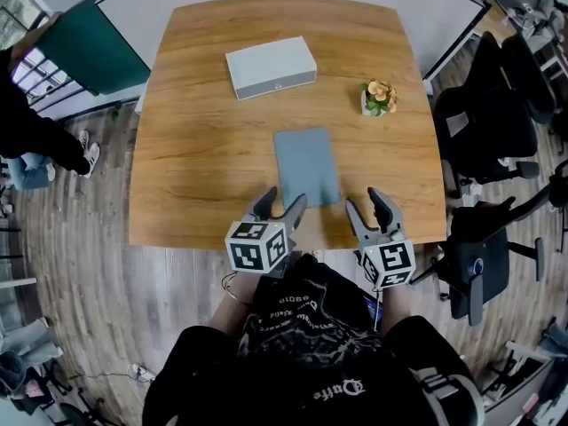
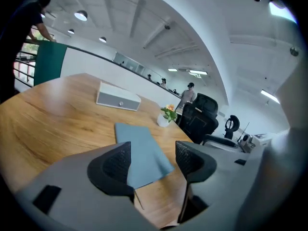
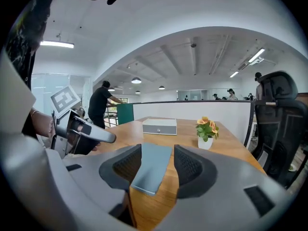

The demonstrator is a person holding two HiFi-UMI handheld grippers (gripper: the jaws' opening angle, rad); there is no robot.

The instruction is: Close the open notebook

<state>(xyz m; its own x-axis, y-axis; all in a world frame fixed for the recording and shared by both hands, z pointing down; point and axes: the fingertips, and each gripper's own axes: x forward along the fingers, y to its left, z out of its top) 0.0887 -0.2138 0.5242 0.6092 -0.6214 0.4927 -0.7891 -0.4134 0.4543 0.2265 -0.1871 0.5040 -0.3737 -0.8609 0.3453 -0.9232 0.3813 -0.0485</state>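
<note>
The grey-blue notebook lies shut and flat on the wooden table, near its front edge. It also shows in the left gripper view as the notebook and in the right gripper view as the notebook. My left gripper hangs at the table's front edge, just left of the notebook's near end, jaws open and empty. My right gripper is to the right of that near end, raised off the table, open with nothing between its pads.
A pale grey box sits at the back of the table, and a small pot of flowers at the right. Black office chairs stand to the right. A person stands at the far left.
</note>
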